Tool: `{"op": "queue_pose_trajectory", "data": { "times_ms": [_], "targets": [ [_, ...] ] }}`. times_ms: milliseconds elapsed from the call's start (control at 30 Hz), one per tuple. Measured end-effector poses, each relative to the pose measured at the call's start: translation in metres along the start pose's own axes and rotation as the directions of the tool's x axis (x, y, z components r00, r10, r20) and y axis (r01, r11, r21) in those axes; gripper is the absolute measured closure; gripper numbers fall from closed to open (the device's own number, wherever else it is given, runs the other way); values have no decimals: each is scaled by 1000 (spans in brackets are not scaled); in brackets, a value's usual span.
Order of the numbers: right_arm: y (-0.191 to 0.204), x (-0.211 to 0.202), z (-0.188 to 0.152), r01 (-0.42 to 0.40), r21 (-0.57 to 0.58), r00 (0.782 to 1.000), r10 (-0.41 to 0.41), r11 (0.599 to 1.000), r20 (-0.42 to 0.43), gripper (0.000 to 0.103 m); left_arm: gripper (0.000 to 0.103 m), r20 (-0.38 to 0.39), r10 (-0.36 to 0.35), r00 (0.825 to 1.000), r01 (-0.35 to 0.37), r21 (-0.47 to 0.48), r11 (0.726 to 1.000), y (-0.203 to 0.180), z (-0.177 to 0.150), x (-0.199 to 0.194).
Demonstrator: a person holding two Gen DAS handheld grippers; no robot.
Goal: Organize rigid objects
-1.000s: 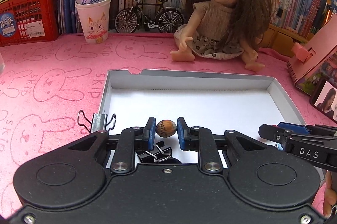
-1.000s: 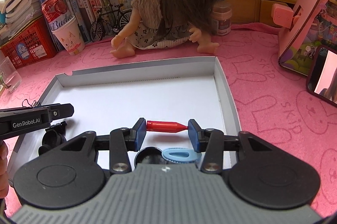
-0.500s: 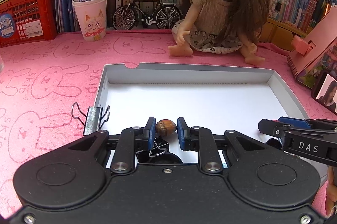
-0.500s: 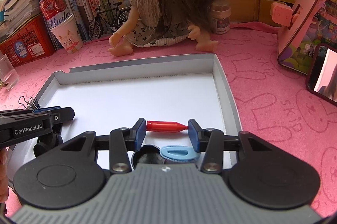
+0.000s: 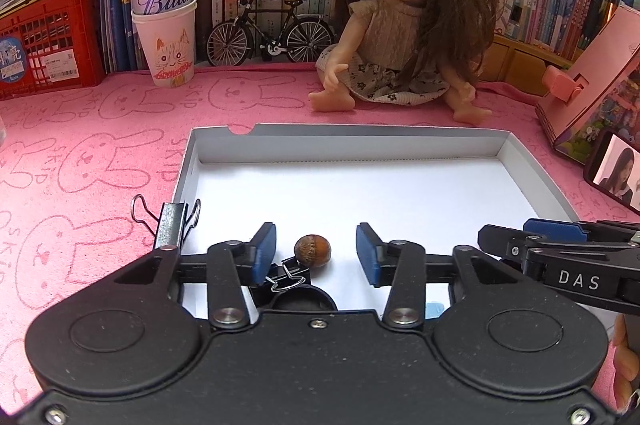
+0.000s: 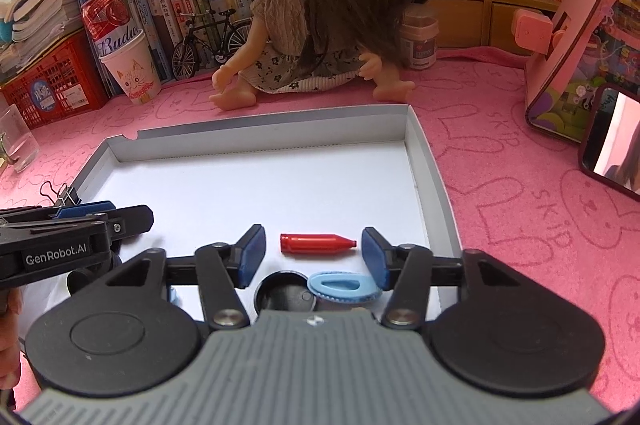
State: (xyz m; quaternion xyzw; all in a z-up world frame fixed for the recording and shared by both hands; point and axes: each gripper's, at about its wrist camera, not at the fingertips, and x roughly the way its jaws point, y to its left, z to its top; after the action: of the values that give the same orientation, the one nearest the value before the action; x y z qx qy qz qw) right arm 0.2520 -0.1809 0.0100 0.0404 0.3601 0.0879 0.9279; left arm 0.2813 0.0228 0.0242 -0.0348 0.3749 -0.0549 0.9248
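A shallow white box [image 5: 516,161] lies on the pink mat; it also shows in the right wrist view [image 6: 420,153]. My left gripper [image 5: 316,251] is open, and a brown acorn [image 5: 313,250] lies free on the box floor between its pads. A black binder clip [image 5: 286,275] lies just below it. My right gripper [image 6: 312,253] is open, and a red crayon-shaped piece [image 6: 316,243] lies free between its pads. A blue oval piece [image 6: 344,287] and a black round cap [image 6: 285,293] lie near the right gripper's base.
A binder clip [image 5: 170,221] is clipped on the box's left rim. A doll [image 5: 404,37], a toy bicycle [image 5: 270,33], a cup holding a red can [image 5: 166,37], a red crate [image 5: 44,41] and books stand behind. A pink stand [image 5: 592,85] and phone [image 5: 616,171] are at right.
Both grippers have opened. The left let go of the acorn and the right let go of the red piece; both now lie on the box floor.
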Motion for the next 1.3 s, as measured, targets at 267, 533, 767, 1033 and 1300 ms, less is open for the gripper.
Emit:
{"op": "queue_pose_trajectory", "data": {
  "times_ms": [267,533,767,1033,1300],
  "targets": [
    [3,-12,-3,7,-15,999,-6,1000,44,21,44,35,-5,999,5,7,1000,-2,-3,-13],
    [6,-24,-7,28,-37,997,-25,999,75,16,35,67,-16,998,15,18,1000,-3,-11,-29],
    [12,-36,-12,62,-76,993,-53,995,110,11,29,86,-21,996,19,25,1000,-3,-19,-43],
    [12,-50,-18,73,-76,990,-63,994,128,9,25,128,-40,991,35,38,999,-5,-27,-64],
    [14,-64,-25,71,-81,988,-59,994,142,7,24,150,-60,987,53,48,997,-9,-36,-82]
  ]
}}
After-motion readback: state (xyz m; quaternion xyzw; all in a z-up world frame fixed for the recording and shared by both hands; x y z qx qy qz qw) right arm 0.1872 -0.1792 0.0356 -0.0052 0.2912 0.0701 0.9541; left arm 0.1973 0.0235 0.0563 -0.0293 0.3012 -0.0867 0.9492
